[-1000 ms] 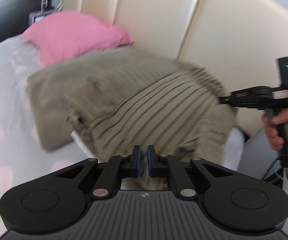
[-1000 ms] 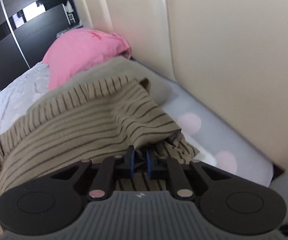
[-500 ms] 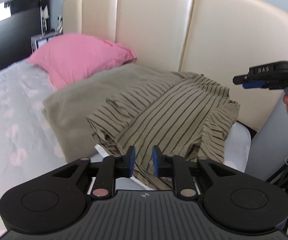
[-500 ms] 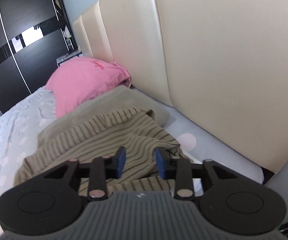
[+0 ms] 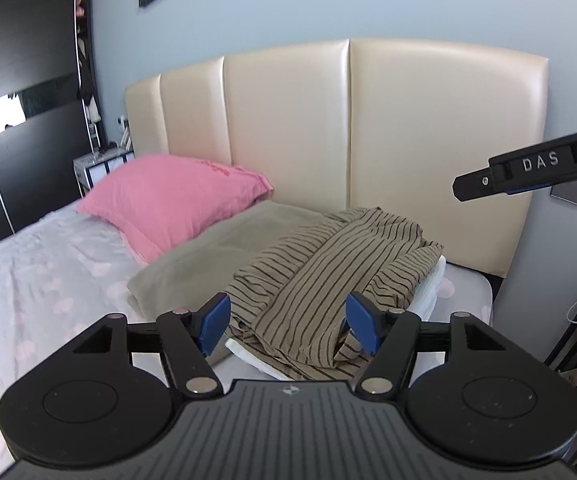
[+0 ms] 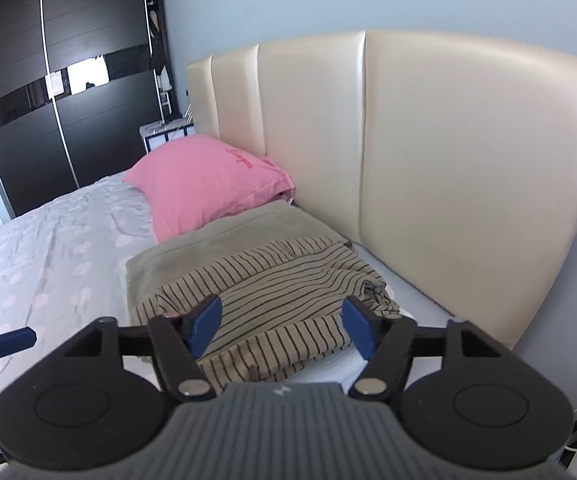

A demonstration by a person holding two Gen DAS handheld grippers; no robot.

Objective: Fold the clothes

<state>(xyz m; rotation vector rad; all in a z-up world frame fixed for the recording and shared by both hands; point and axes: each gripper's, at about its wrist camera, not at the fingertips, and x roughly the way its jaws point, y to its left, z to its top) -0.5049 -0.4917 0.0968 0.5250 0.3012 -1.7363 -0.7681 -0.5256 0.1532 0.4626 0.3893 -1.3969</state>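
Ahead of the left gripper, between its spread jaws, the folded garment lies on a pillow and, at its near edge, apparently on a folded cloth. A second pillow lies left and beyond. The headboard stands behind. The right gripper faces the same garment, the bedsheet to its left.

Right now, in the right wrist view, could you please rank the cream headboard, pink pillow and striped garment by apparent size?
1. Cream padded headboard, clearly largest.
2. Folded olive striped garment and pink pillow look alike; the garment lies nearer the camera, so unranked.
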